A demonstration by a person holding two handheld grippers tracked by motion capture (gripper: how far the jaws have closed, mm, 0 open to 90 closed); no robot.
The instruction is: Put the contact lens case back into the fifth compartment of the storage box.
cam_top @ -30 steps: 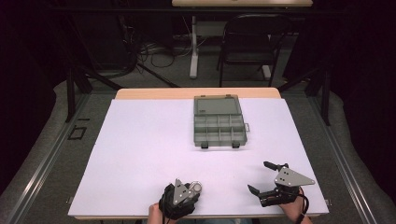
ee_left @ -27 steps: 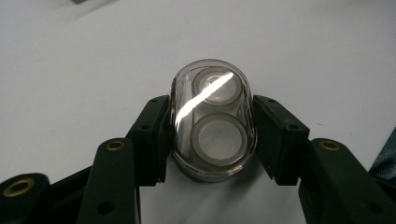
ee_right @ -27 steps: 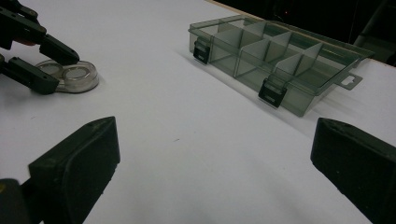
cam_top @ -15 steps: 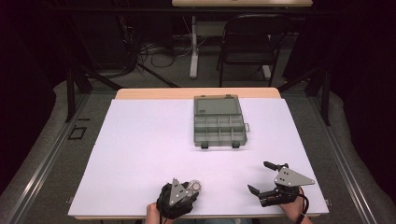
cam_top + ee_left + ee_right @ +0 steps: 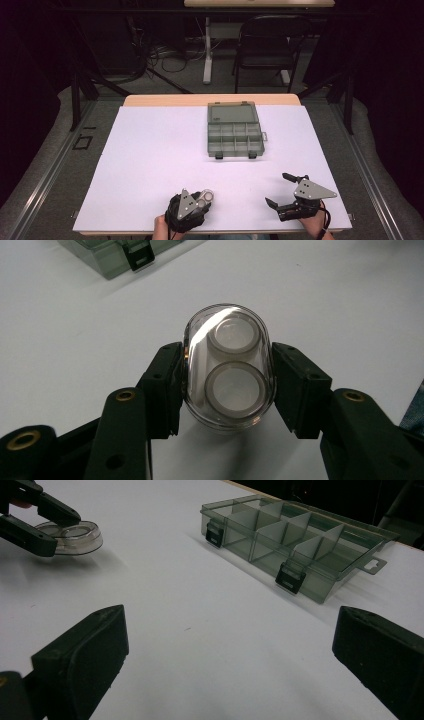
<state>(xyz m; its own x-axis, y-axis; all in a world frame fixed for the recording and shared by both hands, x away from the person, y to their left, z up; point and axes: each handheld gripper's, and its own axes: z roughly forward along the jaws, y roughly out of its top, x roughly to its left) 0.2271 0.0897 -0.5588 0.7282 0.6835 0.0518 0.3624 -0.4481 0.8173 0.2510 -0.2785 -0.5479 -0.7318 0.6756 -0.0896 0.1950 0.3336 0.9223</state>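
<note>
In the high view, little is changed from the earlier frames: the left gripper (image 5: pixel 202 199) is seen a touch lower and nearer the table's (image 5: pixel 150 150) front edge, while the right gripper (image 5: pixel 280 192) is kept where it was, and the grey compartment box (image 5: pixel 235 132) lies unmoved with its lid open at the far middle. A clear oval case (image 5: pixel 204 196) is held at the left gripper's tip, near the front edge, well apart from the box.

In the left gripper view, the case (image 5: pixel 229 365) is clamped across its short sides between the two black jaws, its long axis pointed straight away from the gripper. It is made of transparent plastic with rounded ends, and two round grey-rimmed wells are set one behind the other; it may be a contact-lens case, though this cannot be confirmed.

In the right gripper view, the right gripper's jaws are spread wide with nothing between them, and the case (image 5: pixel 75 536) appears at upper left, pinched in the left gripper (image 5: pixel 47 527).
</note>
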